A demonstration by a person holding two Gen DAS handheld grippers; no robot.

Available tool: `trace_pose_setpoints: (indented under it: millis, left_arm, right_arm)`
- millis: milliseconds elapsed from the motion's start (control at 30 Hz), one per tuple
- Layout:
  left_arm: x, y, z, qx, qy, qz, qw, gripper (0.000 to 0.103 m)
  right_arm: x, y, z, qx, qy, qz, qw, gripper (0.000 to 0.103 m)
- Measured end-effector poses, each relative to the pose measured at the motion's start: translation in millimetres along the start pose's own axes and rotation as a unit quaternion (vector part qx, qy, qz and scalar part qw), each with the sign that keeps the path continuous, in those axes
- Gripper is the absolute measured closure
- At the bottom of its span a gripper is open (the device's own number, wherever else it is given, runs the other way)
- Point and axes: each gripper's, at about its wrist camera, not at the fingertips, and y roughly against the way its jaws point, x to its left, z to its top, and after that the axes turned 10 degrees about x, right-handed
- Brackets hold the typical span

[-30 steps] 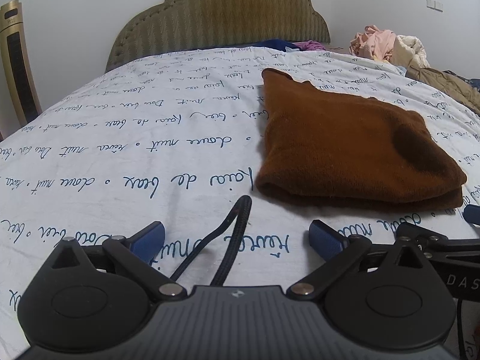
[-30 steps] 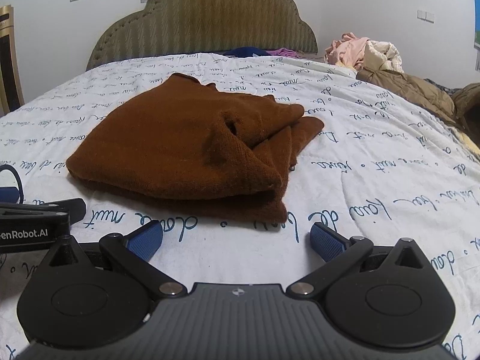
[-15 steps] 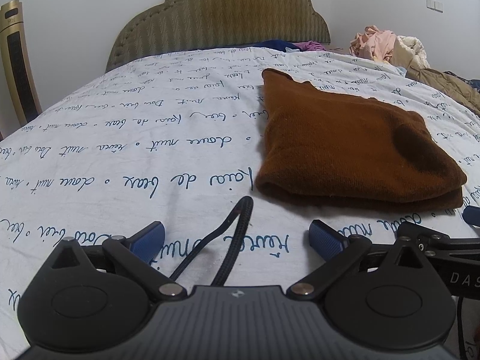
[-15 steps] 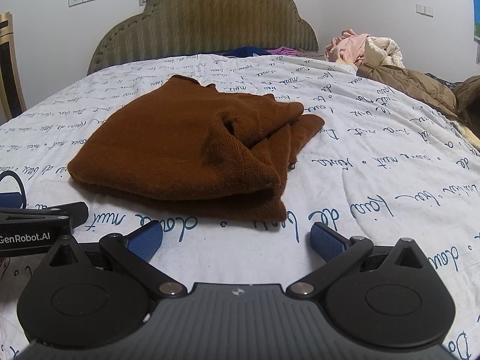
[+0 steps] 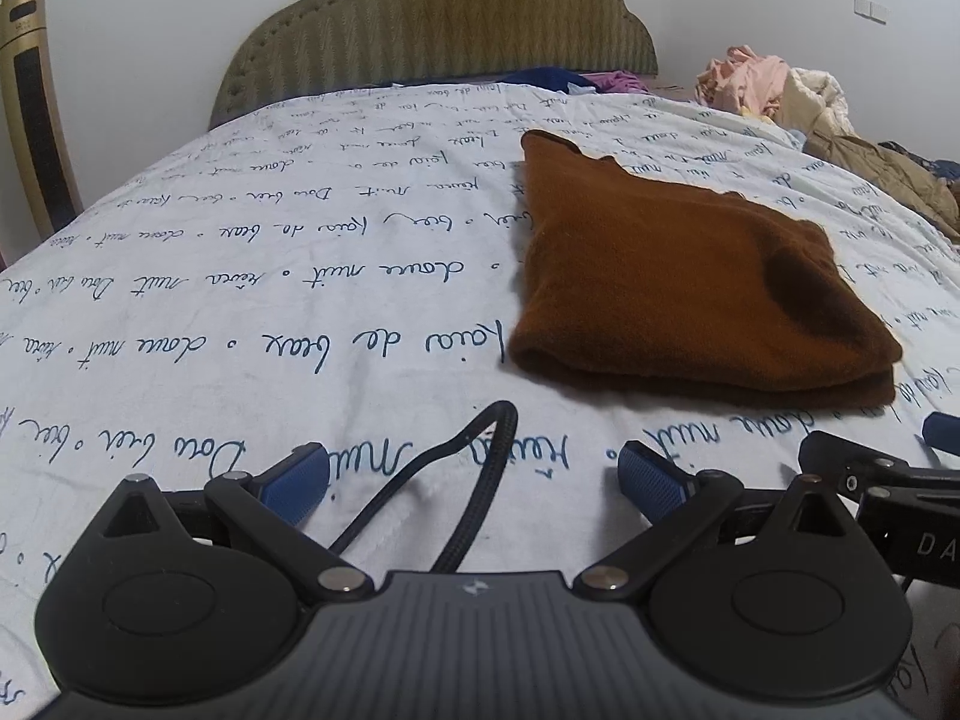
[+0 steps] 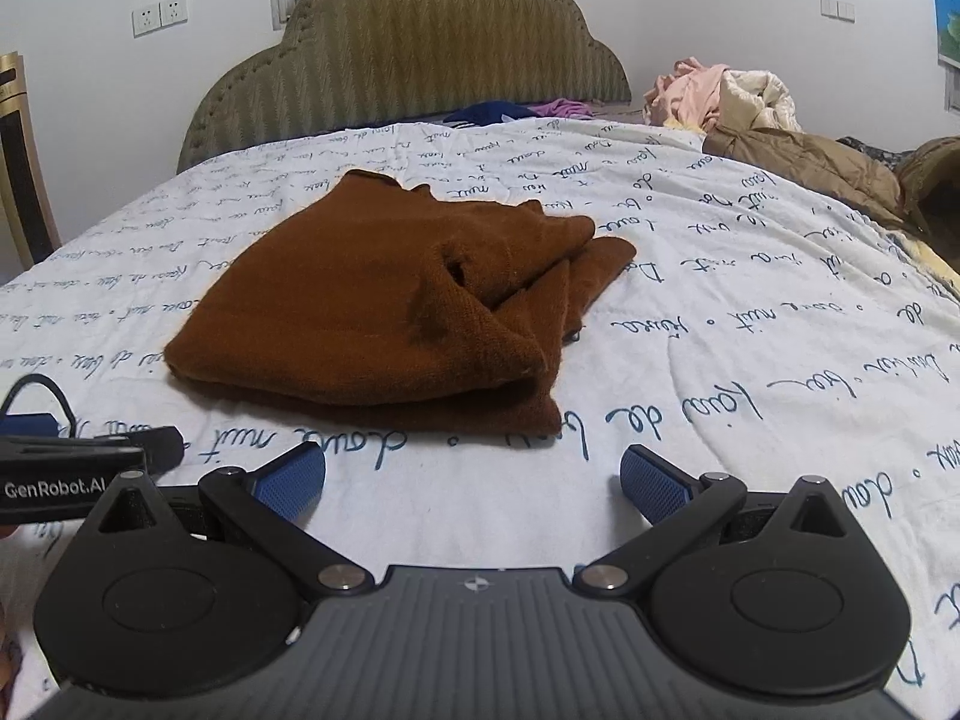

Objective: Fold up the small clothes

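A: From the left wrist, the left gripper sits low over the bedsheet, its blue pads spread wide with nothing between them. A braided black cable loops up between the fingers. The brown garment lies ahead and to the right, folded into a thick slab, apart from the pads.

B: And the risk there?

A: The cable could likely catch the fabric or drag under a pad if the gripper slides forward. The knit looks soft and fuzzy, so a pinch on the rounded near edge may take only the top layer and pull the fold open.

B: The right wrist view?

A: The right gripper is also splayed and empty, near the garment but not touching it. On the right side the layers fan out in loose pointed corners, with a small gap showing.

B: So that side is the weak one.

A: Probably; lifting there could spill the stack. The headboard behind is ribbed olive upholstery with a scalloped outline.
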Motion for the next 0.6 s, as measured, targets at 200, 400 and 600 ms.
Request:
trace_pose_setpoints:
  millis: [200,400,600]
  left_arm:
    - [2.5,1.5,-1.2,0.003,0.000,0.003,1.0000,0.000]
    - [3.6,2.0,-1.2,0.004,0.003,0.000,1.0000,0.000]
    - [1.6,3.9,-2.1,0.006,-0.001,-0.005,1.0000,0.000]
  right_arm:
    - [5.5,5.7,-1.0,0.001,0.014,-0.002,1.000,0.000]
    - [6.2,6.6,-1.2,0.003,0.013,-0.001,1.000,0.000]
    - [6.7,7.8,-0.9,0.001,0.013,0.002,1.000,0.000]
